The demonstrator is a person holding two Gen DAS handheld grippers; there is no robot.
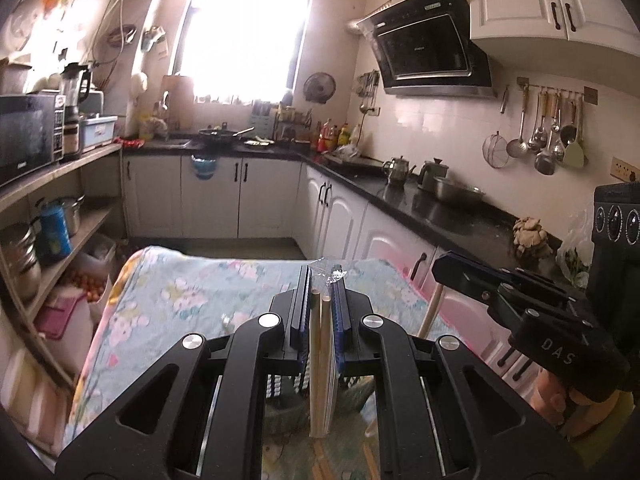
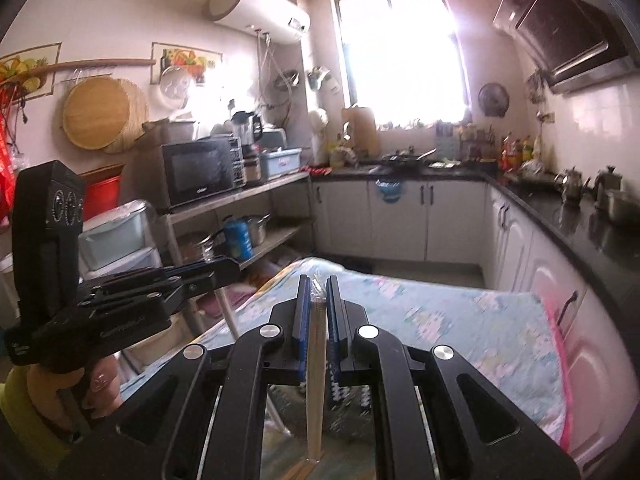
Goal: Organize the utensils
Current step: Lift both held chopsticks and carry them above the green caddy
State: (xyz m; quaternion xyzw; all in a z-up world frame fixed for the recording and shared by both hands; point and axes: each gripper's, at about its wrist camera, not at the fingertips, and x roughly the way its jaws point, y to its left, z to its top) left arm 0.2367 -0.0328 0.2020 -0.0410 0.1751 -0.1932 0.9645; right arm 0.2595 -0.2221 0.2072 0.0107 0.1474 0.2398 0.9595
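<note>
My left gripper is shut on a pair of pale wooden chopsticks in a clear plastic wrapper. They stand upright between the blue pads, and the crinkled wrapper top sticks out above the fingertips. My right gripper is shut on another wrapped pair of chopsticks, which hangs down through the jaws. Each view also shows the other gripper: the right one with a wooden stick below it, and the left one at the left. Both hover above the floral-cloth table.
A green woven basket lies under the grippers, mostly hidden. A black counter with kettles and a steel bowl runs along the right. Ladles hang on a wall rail. A shelf with a microwave and pots stands at the left.
</note>
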